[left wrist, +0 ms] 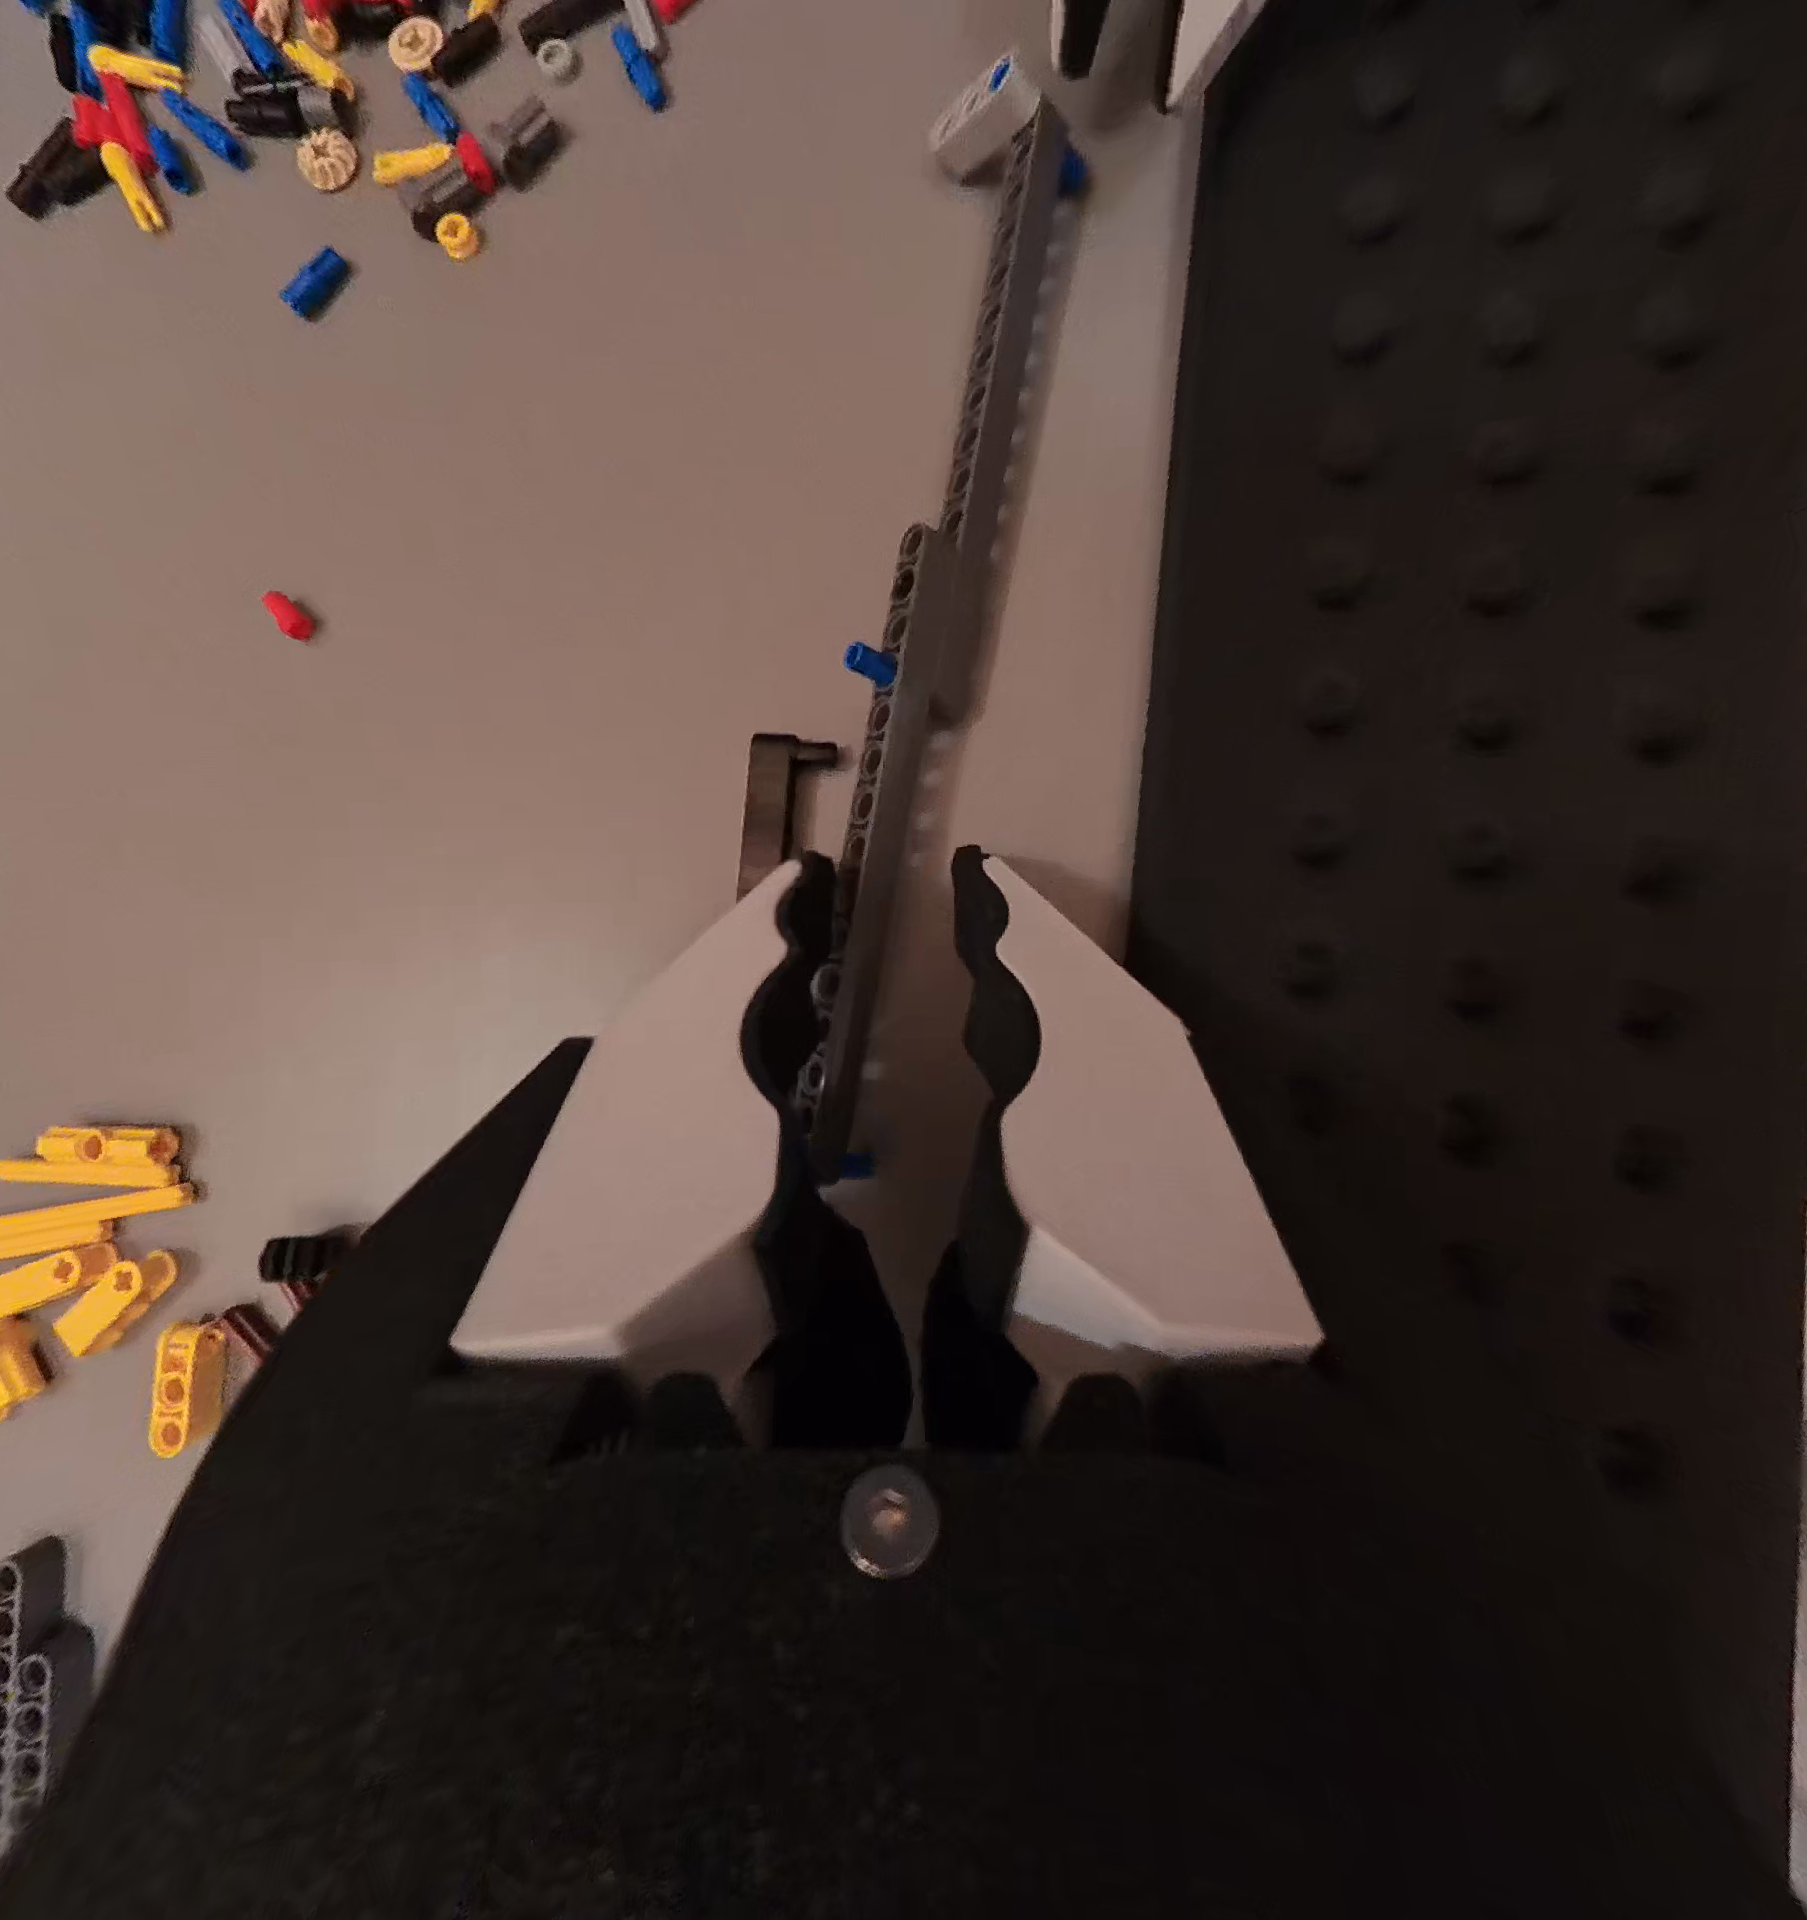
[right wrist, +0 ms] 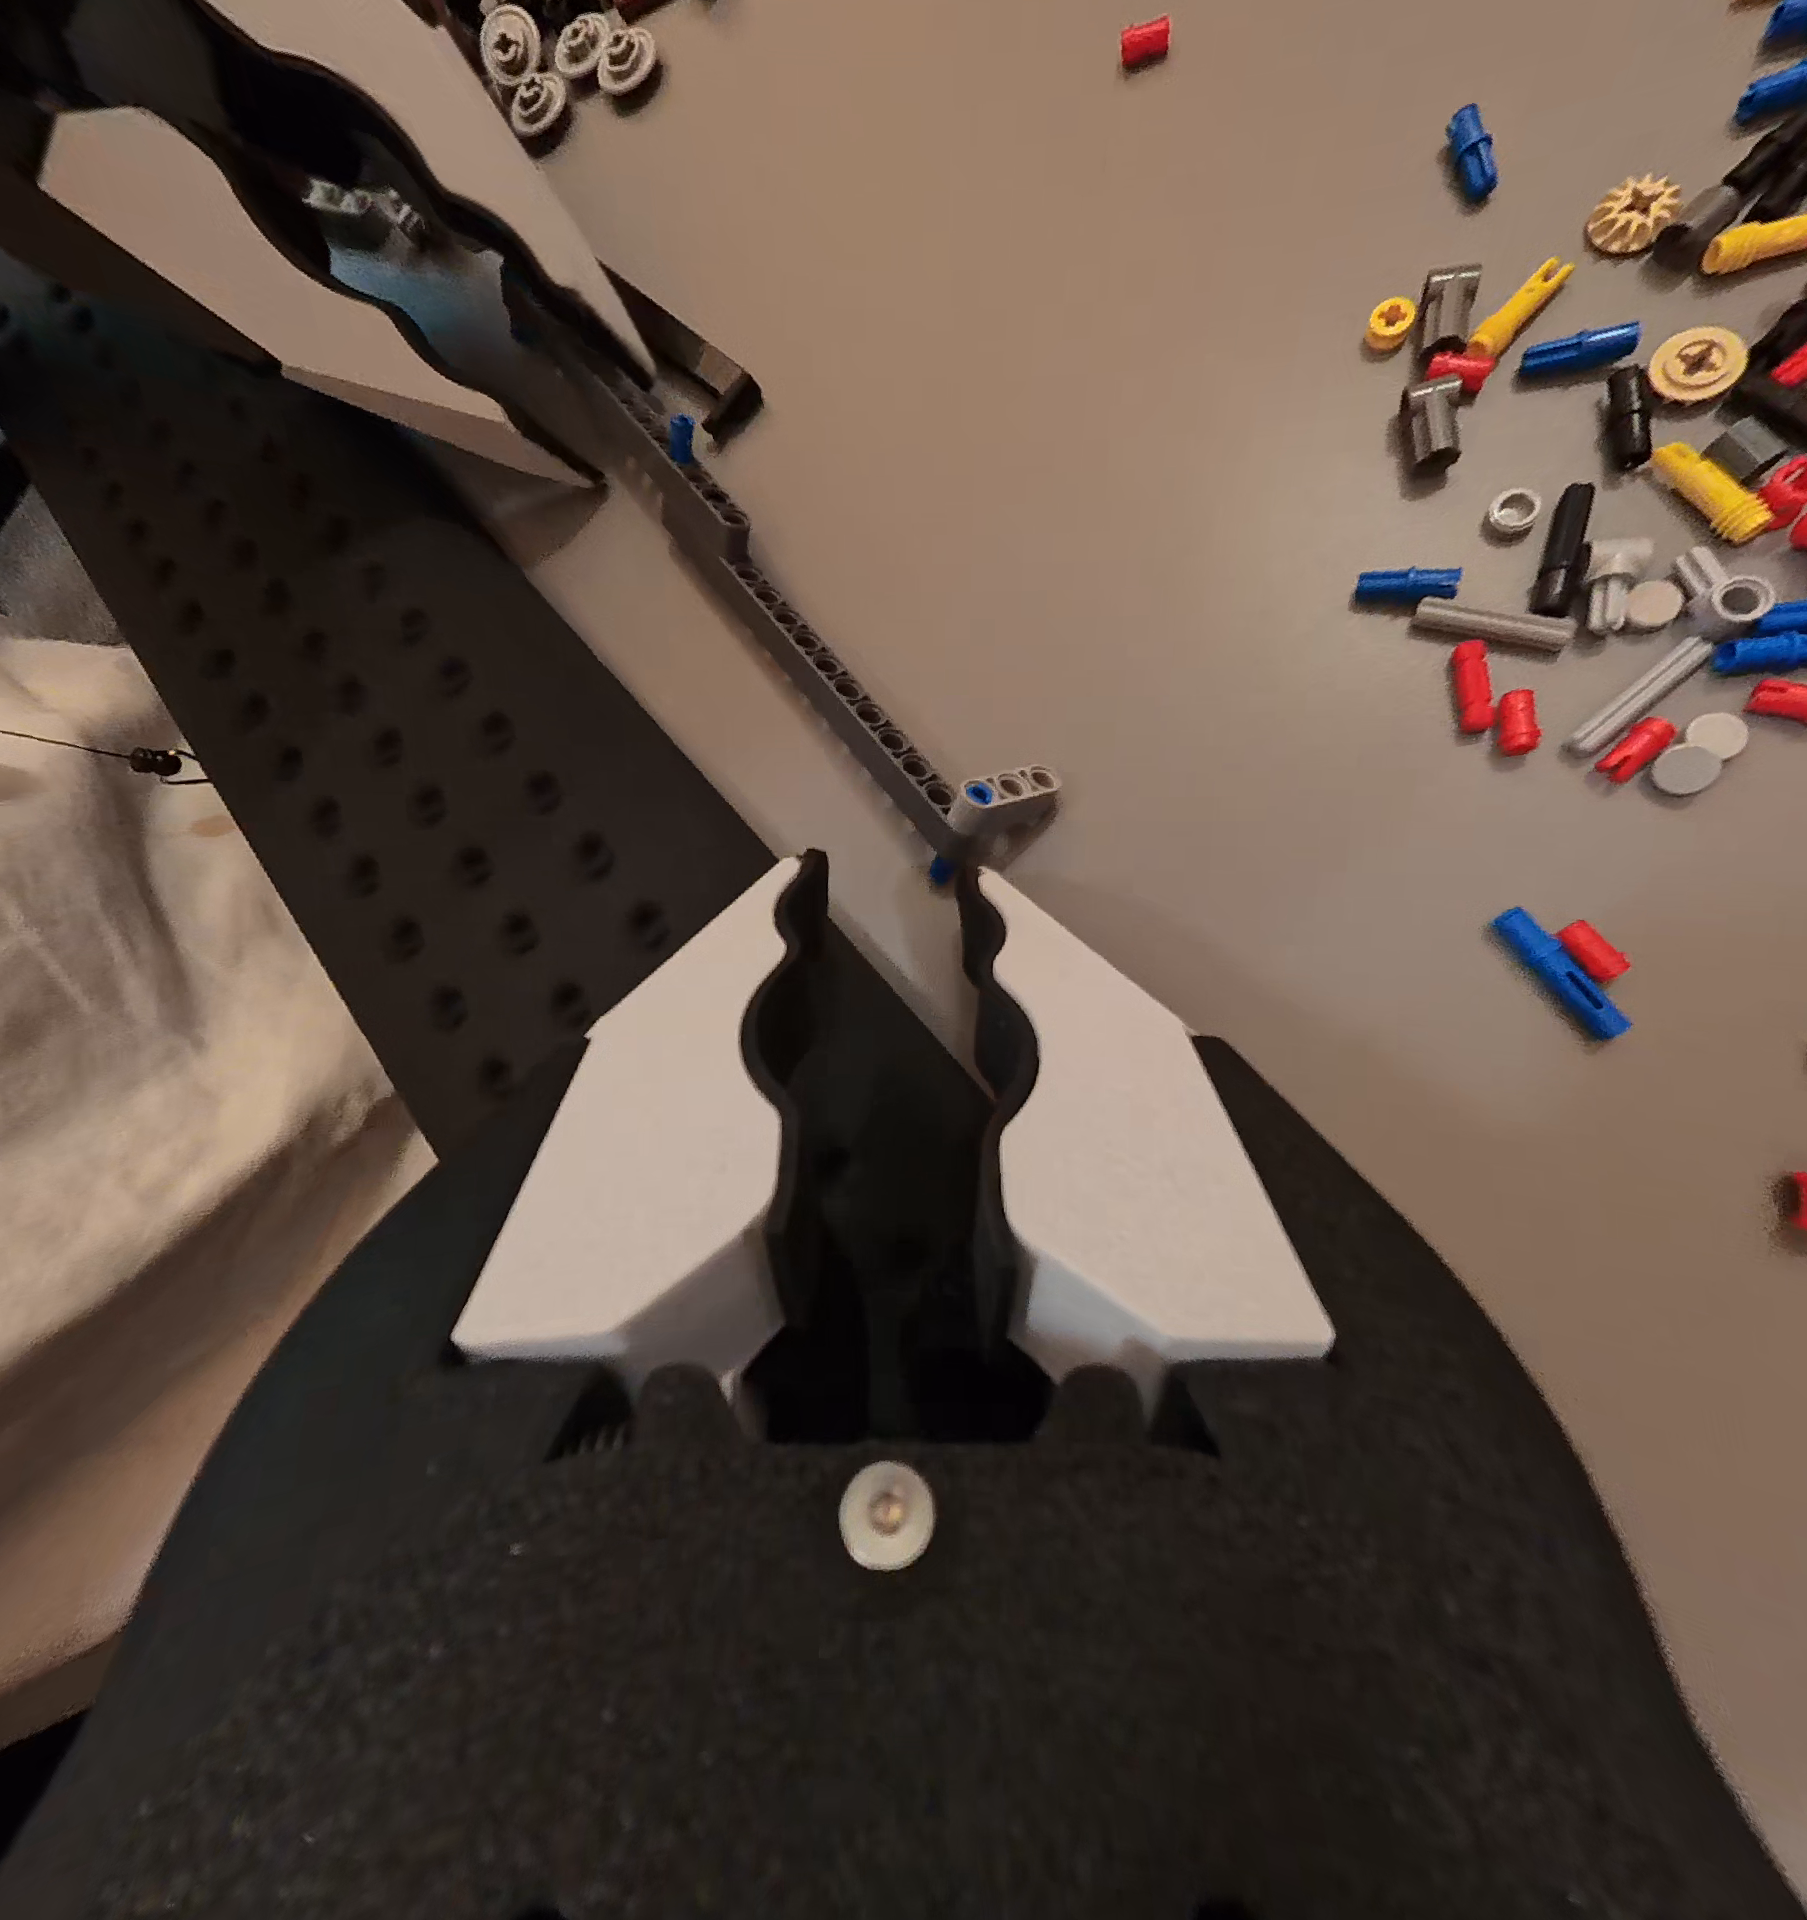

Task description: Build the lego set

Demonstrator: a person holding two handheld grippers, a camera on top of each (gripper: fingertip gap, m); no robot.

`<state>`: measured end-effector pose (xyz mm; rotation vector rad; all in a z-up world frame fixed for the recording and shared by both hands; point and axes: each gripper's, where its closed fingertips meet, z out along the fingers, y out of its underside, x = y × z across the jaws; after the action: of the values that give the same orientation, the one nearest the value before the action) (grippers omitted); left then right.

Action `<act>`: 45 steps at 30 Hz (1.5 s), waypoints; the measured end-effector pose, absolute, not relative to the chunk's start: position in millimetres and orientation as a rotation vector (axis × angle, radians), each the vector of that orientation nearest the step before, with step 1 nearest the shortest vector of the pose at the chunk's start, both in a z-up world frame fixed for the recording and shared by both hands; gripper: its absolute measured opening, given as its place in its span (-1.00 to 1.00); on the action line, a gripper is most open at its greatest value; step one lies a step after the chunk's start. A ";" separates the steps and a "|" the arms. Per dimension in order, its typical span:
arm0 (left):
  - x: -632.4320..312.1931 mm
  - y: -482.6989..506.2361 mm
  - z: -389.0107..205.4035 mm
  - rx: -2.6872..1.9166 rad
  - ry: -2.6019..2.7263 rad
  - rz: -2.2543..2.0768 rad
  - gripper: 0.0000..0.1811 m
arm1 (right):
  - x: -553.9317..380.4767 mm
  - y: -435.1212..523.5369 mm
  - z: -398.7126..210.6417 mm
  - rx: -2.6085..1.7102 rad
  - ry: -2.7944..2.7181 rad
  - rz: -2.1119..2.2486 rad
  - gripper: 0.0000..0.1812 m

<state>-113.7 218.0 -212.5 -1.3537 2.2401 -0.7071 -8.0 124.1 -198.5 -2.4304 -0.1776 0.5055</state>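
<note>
The left gripper (left wrist: 894, 873) is straddling the near end of the long grey beam (left wrist: 992, 416), jaws slightly apart, only the left pad touching it. The beam is lying on the table (left wrist: 566, 520) beside a black studded mat (left wrist: 1501, 623). The right gripper (right wrist: 891, 873) is hovering by the beam's far end, jaws parted and empty.

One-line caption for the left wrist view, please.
Left gripper open around the near end of a long dark grey beam assembly lying on the grey table, loose pins scattered nearby.

Dim warm light, soft blur, wide-angle edge distortion
</note>
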 end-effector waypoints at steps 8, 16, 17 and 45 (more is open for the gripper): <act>-111.1 217.1 -208.2 -1.355 2.155 -0.670 -0.91 | -8.8 125.0 -185.6 -2.299 -0.114 0.518 -0.74; -114.5 239.3 -164.2 -1.177 1.900 -0.567 -0.91 | -15.1 147.6 -151.7 -2.101 -0.081 0.515 -0.73; -114.9 246.6 -158.3 -1.117 1.874 -0.484 -0.91 | -18.5 153.3 -144.3 -2.058 -0.080 0.527 -0.73; -121.0 266.6 -104.5 -0.329 1.522 0.244 -0.91 | -78.3 212.5 -99.4 -2.341 -0.852 0.693 -0.66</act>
<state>-121.0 266.6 -104.5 -0.3287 1.5216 0.2440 -78.3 212.5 -99.4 -2.3406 -0.8520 0.6927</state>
